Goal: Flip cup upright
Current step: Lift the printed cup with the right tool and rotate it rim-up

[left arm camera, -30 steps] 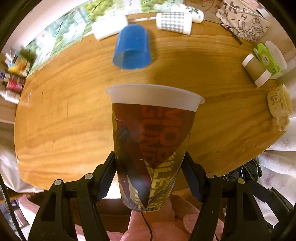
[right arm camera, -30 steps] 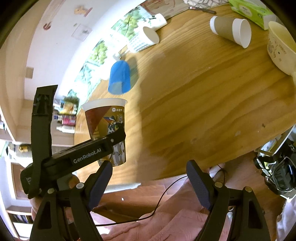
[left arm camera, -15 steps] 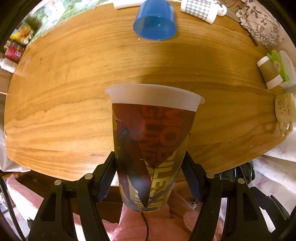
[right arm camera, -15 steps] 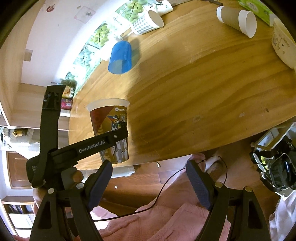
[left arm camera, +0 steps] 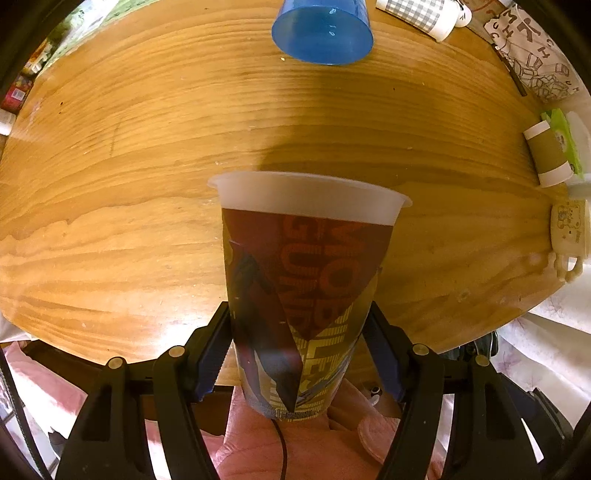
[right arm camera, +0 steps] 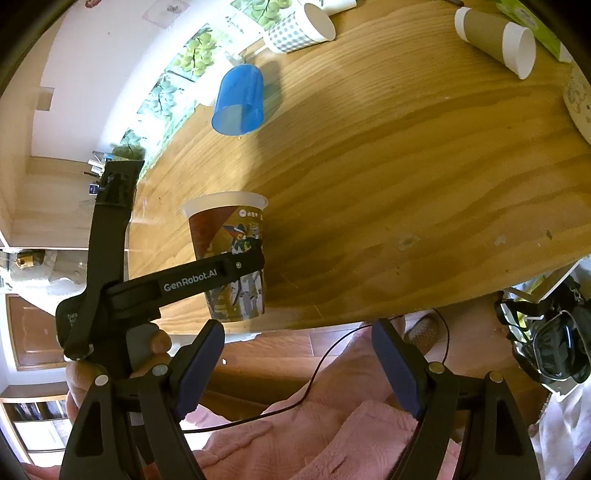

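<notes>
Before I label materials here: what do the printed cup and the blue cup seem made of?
Printed cup: likely plastic, from its milky translucent rim band, with a glossy printed wrap. Blue cup: translucent plastic, since light shows through its shiny wall.

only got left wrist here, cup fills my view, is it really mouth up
Observer: yes, side-on the printed cup stands mouth up in the left gripper, above the table near its front edge.
Operator: what's the right gripper doing
Observer: the right gripper is open and empty, off the table over pink fabric.
Operator: what's on the cup's other side
Observer: a robot figure print.
</notes>
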Demonstrator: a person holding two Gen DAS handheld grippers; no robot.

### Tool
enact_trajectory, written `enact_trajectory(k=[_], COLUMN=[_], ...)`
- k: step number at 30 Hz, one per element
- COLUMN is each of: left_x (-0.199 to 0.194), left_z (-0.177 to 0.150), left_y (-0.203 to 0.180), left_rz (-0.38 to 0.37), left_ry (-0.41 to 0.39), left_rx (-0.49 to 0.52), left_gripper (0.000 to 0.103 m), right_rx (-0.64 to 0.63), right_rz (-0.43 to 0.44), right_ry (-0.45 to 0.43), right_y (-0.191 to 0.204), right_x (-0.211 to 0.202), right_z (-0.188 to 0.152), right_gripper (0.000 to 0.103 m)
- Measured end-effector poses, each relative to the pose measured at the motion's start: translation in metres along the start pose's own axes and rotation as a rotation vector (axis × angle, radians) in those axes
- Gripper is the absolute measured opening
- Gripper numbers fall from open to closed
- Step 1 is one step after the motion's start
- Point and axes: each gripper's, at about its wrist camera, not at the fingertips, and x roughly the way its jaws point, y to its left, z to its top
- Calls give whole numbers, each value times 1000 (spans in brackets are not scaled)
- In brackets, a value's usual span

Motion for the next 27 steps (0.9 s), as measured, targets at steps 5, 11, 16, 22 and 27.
enact_trajectory(k=[5, 11, 16, 22, 27], left_x=[2, 4, 3, -10, -28], left_z=[12, 25, 30, 31, 30], left_y=[2, 6, 15, 24, 38], left_rz=[-24, -36, -84, -123, -153], left_ry=[25, 37, 37, 1, -85], left_rx=[-3, 6, 8, 34, 45], left_gripper=[73, 76, 77, 81, 81], right_rx=[9, 15, 18, 7, 3], right_rz=[1, 6, 14, 21, 22], right_ry=[13, 34, 52, 71, 73], right_y=[3, 6, 10, 16, 18], right_x=[6, 13, 20, 26, 29], right_z=[6, 9, 12, 13, 15], right_gripper=[83, 83, 83, 83, 83])
